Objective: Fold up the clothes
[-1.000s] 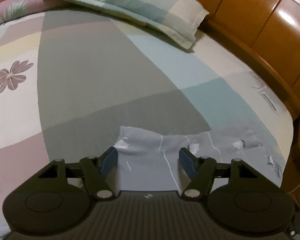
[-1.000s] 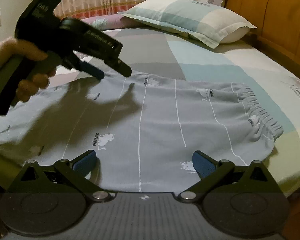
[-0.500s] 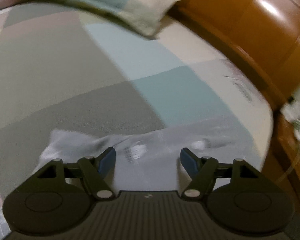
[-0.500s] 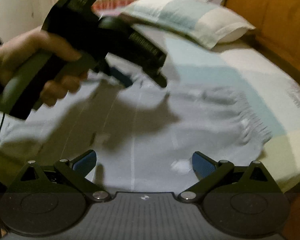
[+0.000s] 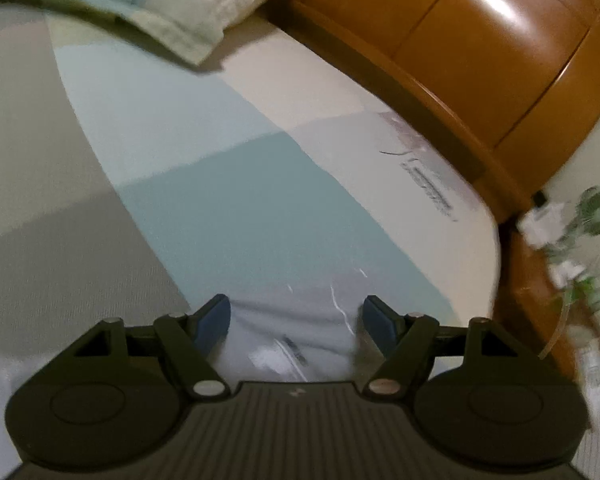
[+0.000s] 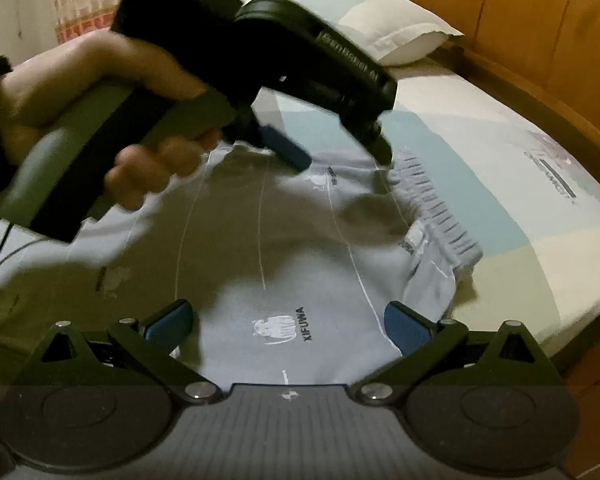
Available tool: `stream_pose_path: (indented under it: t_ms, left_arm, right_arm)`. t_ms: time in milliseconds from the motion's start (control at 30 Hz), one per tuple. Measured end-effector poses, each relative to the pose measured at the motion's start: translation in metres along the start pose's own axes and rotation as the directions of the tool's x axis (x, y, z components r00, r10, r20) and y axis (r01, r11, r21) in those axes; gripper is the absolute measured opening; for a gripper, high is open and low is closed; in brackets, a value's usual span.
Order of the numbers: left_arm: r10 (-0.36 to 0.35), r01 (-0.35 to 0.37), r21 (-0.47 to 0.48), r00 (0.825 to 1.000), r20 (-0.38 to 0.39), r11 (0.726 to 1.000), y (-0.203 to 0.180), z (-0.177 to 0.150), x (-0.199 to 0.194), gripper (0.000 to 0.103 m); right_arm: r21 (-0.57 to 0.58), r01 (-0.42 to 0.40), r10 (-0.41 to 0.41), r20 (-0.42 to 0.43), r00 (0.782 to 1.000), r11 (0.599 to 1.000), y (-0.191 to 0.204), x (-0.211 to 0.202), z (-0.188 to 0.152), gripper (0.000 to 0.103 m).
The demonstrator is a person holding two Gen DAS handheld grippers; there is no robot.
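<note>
Grey shorts (image 6: 284,264) are still spread flat on the bed (image 6: 500,152), unfolded; left gripper (image 6: 340,156) and right gripper (image 6: 288,324) fingers are held wide, nothing gripped.

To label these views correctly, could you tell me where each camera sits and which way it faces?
Left wrist: on the left gripper, looking down across the grey shorts toward the headboard; only its fingers show.
Right wrist: on the right gripper, facing the shorts' waistband; the person's left hand shows.
Shared: shorts, pillow, headboard.

One pair of grey shorts (image 6: 284,264), one pillow (image 6: 380,24), two hand-held grippers (image 6: 340,160) (image 6: 288,320)
</note>
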State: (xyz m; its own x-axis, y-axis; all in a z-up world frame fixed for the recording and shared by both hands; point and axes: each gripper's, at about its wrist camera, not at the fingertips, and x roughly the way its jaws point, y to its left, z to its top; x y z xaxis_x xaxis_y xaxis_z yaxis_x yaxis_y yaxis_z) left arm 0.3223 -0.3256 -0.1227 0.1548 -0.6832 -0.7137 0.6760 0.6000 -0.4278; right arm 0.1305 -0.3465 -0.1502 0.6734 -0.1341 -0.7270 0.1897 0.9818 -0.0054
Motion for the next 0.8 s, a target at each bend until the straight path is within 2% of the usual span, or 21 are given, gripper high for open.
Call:
stream_pose_path:
  t_ms: [133,300,400,500,633,800]
  left_arm:
    - [0.037,-0.037,0.032,0.999,0.000,0.999,-0.007,-0.001,-0.017,0.073]
    - [0.119,-0.120,0.079,0.993,0.019,0.990,-0.007,-0.016,-0.080,0.074]
    - [0.195,-0.197,0.097,0.980,0.029,0.976,0.002,-0.039,-0.120,0.084]
    - [0.270,-0.269,0.066,0.963,0.002,0.961,0.021,-0.077,-0.143,0.085]
    - [0.339,-0.341,-0.049,0.940,-0.050,0.939,0.056,-0.127,-0.147,0.085]
    - [0.320,-0.320,-0.065,0.947,-0.018,0.945,0.067,-0.145,-0.158,0.086]
  right_arm:
    - [0.036,-0.003,0.003,0.010,1.000,0.999,0.000,-0.010,0.002,0.103]
    - [0.067,-0.041,0.039,0.022,0.999,0.997,0.004,-0.023,0.003,0.103]
    - [0.073,-0.084,0.081,0.036,0.996,0.994,0.009,-0.032,0.003,0.103]
    - [0.051,-0.110,0.109,0.038,0.993,0.993,0.019,-0.038,0.005,0.103]
    - [0.013,-0.120,0.120,0.032,0.992,0.993,0.034,-0.048,0.007,0.103]
    - [-0.033,-0.109,0.110,0.050,0.993,0.994,0.052,-0.069,0.006,0.103]
